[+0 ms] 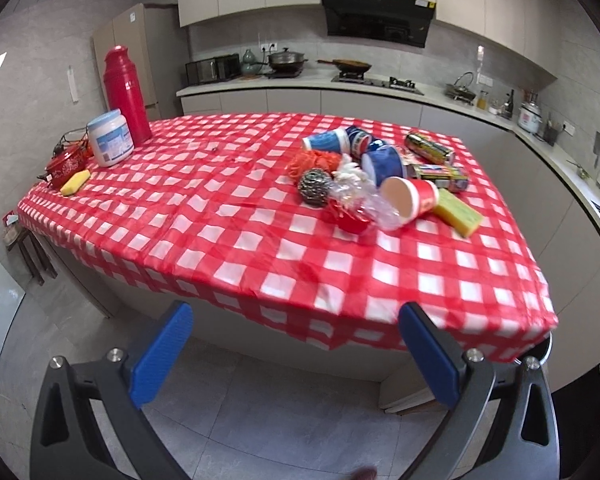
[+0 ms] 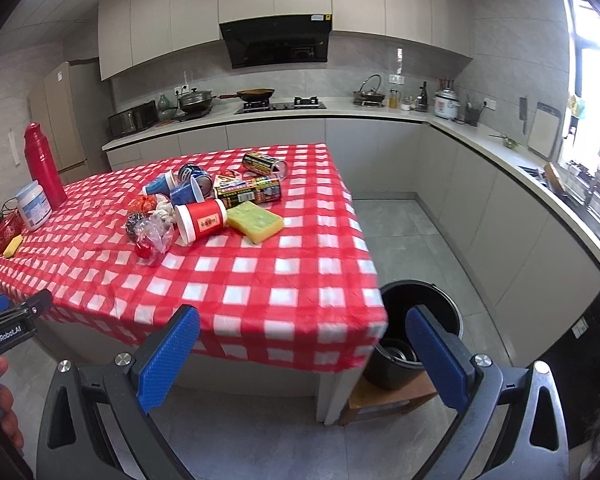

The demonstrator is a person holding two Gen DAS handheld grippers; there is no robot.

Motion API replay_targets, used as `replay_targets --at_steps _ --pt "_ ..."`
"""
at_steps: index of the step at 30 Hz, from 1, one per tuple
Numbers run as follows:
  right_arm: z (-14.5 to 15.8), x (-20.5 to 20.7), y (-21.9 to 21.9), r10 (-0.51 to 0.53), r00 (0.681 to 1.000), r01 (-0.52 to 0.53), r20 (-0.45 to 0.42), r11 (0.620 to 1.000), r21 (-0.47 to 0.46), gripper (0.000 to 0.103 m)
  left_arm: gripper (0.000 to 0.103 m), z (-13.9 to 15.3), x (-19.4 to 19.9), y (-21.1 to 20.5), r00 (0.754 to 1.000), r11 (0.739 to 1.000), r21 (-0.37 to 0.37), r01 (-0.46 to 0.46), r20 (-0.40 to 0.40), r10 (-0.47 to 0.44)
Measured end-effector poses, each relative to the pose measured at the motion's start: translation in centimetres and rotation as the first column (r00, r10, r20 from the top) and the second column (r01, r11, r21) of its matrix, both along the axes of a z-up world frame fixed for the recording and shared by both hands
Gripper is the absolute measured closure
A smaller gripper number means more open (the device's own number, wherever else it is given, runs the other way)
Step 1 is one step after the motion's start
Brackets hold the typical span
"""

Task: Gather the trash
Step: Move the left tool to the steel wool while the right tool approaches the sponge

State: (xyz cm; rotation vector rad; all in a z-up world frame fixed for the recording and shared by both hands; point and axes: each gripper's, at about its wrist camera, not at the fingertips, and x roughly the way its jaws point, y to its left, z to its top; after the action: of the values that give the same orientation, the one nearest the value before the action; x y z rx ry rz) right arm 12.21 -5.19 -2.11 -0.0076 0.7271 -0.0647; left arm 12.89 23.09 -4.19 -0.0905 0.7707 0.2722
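Two grippers spread, empty: left gripper [image 1: 296,354], right gripper [image 2: 302,356] | trash pile [image 2: 204,204] on table [image 2: 284,280], at 11 o'clock from right, nearer gripper | black bucket [image 2: 440,304] at 1 o'clock, beside table corner

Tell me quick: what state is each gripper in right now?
Left gripper: open, holding nothing, short of the table.
Right gripper: open, holding nothing, near the black bucket.
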Motion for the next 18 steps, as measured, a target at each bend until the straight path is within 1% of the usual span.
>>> replay_targets --at_steps 3,8,10,13,16,18 --pt "-0.6 2.5 0.2 0.02 1.0 -0.02 -0.006 1.0 0.004 0.0 0.0 -0.5 2.5 0.7 1.0 1.0 0.01 -0.021 -0.013 0.021" --pt "-2.2 8.6 0.5 0.071 0.997 -0.071 -0.012 0.997 0.024 0.0 0.0 -0.7 6.7 1.6 0.999 0.998 0.023 -0.054 -0.007 0.054" --pt "-2.5 10.9 0.4 0.087 0.996 -0.087 -0.017 0.996 0.029 0.0 0.0 -0.6 8.6 1.9 0.998 0.997 0.041 -0.062 -0.002 0.062" --pt "-2.7 13.8 0.5 0.11 0.994 -0.109 -0.018 0.994 0.026 0.0 0.0 -0.8 11.2 2.4 0.997 0.997 0.044 -0.071 -0.005 0.071" --pt "-3.4 16.6 0.8 0.126 0.991 -0.125 -0.04 0.992 0.021 0.0 0.0 -1.5 13.4 3.1 0.996 0.995 0.042 -0.086 -0.026 0.087" --pt "-3.6 17.7 1.0 0.131 0.99 -0.129 -0.05 0.991 0.026 0.0 0.0 -2.1 14.9 3.6 0.995 0.996 0.036 -0.084 -0.045 0.086"
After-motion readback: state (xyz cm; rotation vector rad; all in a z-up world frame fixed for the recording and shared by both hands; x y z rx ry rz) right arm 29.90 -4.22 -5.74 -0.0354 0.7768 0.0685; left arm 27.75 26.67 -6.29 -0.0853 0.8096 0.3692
